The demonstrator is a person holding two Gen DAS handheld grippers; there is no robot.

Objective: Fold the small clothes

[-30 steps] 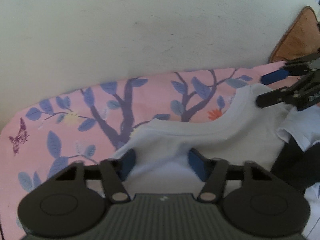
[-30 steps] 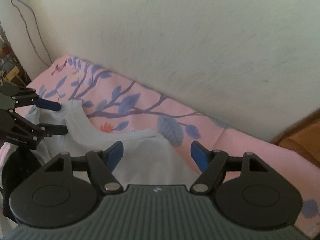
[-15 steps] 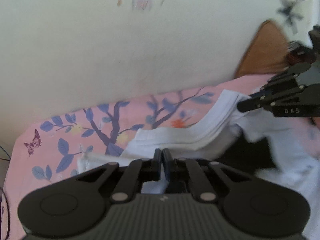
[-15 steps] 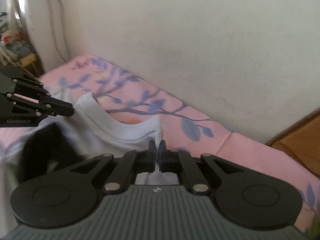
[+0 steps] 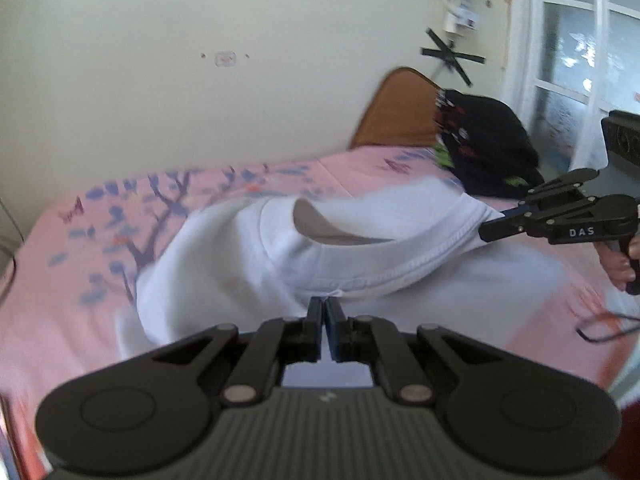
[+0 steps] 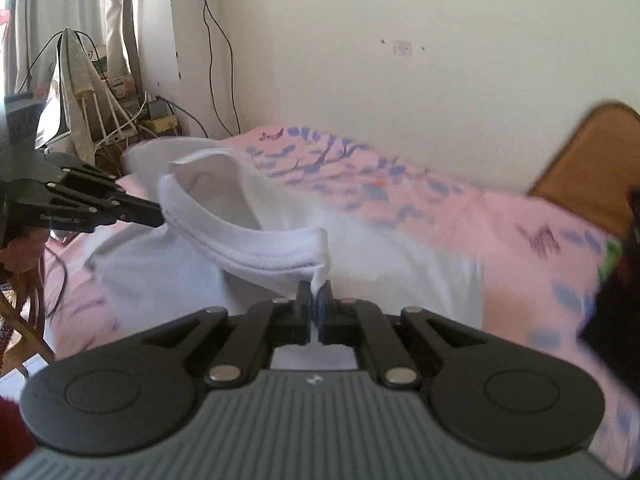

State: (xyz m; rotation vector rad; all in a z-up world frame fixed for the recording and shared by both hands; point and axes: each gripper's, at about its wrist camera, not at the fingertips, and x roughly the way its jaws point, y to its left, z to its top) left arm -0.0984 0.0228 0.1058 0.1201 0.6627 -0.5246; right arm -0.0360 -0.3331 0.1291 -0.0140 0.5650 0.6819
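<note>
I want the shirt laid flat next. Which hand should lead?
Neither clearly: left gripper and right gripper each pinch the white shirt at its collar, so both should probably lower together.

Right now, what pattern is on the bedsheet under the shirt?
The bedsheet is pink with blue-leaved branches and small butterflies, clearest in the right wrist view.

Both grippers, left (image 5: 324, 312) and right (image 6: 314, 294), have closed on the shirt (image 5: 360, 256) (at its collar) and lifted it off the bedsheet (image 5: 80, 280), collar stretched between them.
</note>
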